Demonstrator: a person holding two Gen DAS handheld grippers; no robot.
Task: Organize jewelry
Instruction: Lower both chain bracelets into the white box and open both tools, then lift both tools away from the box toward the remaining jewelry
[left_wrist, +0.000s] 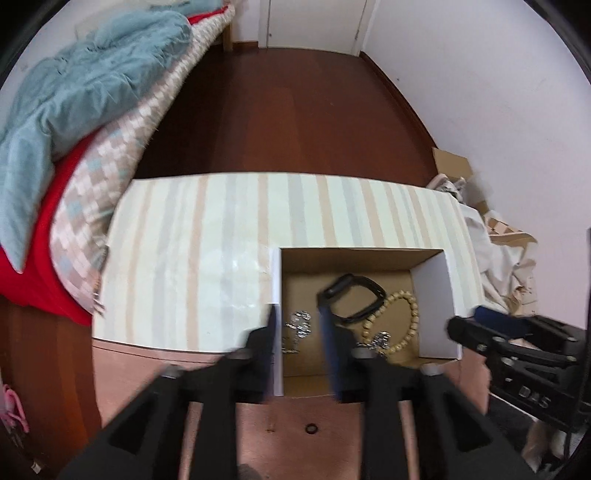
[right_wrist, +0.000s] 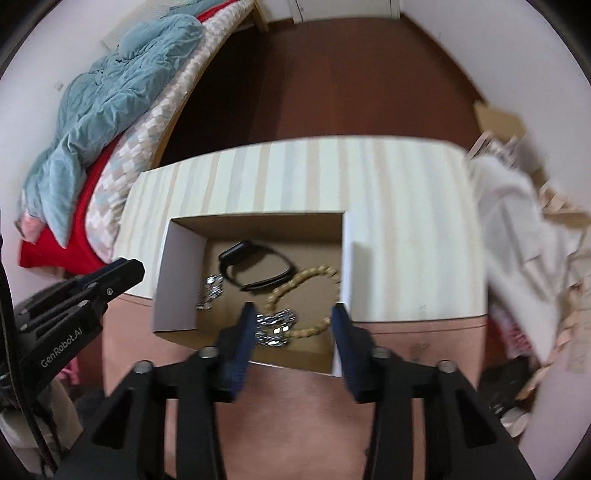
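Note:
An open white cardboard box (left_wrist: 437, 291) (right_wrist: 173, 273) sits on a striped cloth. Inside lie a black wristband (left_wrist: 356, 295) (right_wrist: 255, 266), a wooden bead bracelet (left_wrist: 406, 321) (right_wrist: 306, 291) and two silver chain pieces (left_wrist: 301, 323) (right_wrist: 275, 326). My left gripper (left_wrist: 297, 317) is open and empty, its fingers straddling the box's left wall. My right gripper (right_wrist: 293, 314) is open and empty just above the box's near edge, over the silver piece. Each gripper shows in the other's view (left_wrist: 517, 343) (right_wrist: 74, 295).
The striped cloth (left_wrist: 221, 229) (right_wrist: 406, 206) covers a pink table (left_wrist: 280, 417). A small dark ring (left_wrist: 311, 429) lies on the pink surface. A bed with a teal quilt (left_wrist: 81, 88) is left. White fabric and cardboard clutter (right_wrist: 524, 221) lie right.

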